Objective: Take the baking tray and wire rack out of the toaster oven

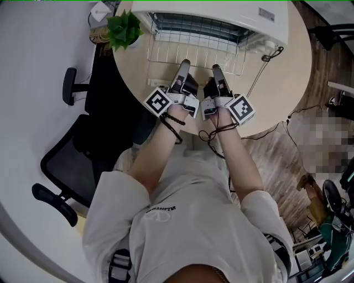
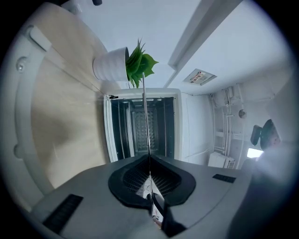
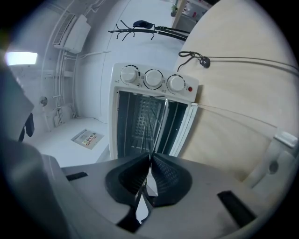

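Observation:
The white toaster oven (image 1: 232,14) stands at the far side of the round wooden table (image 1: 287,83), its door (image 1: 199,26) folded down. The wire rack (image 1: 193,55) sticks out over the door towards me. My left gripper (image 1: 182,66) and right gripper (image 1: 217,71) are side by side, each shut on the rack's near edge. In the left gripper view the rack (image 2: 145,116) is a thin line running from the left gripper (image 2: 149,159) into the oven mouth (image 2: 140,126). The right gripper (image 3: 151,156) clamps the rack's wires (image 3: 152,126) before the oven (image 3: 149,100). I cannot make out a baking tray.
A small potted plant (image 1: 124,30) stands left of the oven. A thin cable (image 1: 264,62) lies on the table to the right. A black office chair (image 1: 83,143) stands on the floor at my left. The table edge is just under the grippers.

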Tool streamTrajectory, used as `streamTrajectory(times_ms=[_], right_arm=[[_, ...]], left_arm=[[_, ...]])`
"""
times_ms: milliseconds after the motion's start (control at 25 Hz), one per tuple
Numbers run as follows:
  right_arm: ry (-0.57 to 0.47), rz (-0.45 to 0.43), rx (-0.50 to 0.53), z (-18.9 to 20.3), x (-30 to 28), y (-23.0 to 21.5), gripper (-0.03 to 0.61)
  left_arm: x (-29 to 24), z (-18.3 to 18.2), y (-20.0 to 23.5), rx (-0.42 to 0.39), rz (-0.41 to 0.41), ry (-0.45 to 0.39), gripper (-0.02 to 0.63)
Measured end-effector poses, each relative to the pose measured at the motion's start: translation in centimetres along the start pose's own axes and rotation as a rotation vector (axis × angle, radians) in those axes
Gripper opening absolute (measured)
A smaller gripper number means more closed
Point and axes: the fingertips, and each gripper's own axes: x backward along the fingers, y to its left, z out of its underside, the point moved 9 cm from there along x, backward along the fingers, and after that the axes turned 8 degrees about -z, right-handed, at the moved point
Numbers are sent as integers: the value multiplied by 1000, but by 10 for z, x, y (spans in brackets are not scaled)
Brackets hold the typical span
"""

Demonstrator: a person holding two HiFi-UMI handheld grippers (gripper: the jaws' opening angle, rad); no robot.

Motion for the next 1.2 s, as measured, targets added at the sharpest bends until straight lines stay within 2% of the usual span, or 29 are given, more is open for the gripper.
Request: streamTrajectory(times_ms=[280, 640, 960, 1200], right_arm=[[34, -6, -7, 15, 29, 8, 12], [109, -27, 6, 33, 69, 29, 12], [156, -78, -15, 44, 99, 80, 12], [170, -102, 40, 27, 94, 109, 11]], left_arm=[[34, 14, -7, 17, -12, -4, 8], [84, 27, -24, -10, -16, -5, 8], [123, 31, -76, -69, 14, 3, 8], [111, 31, -105, -69, 61, 10, 8]])
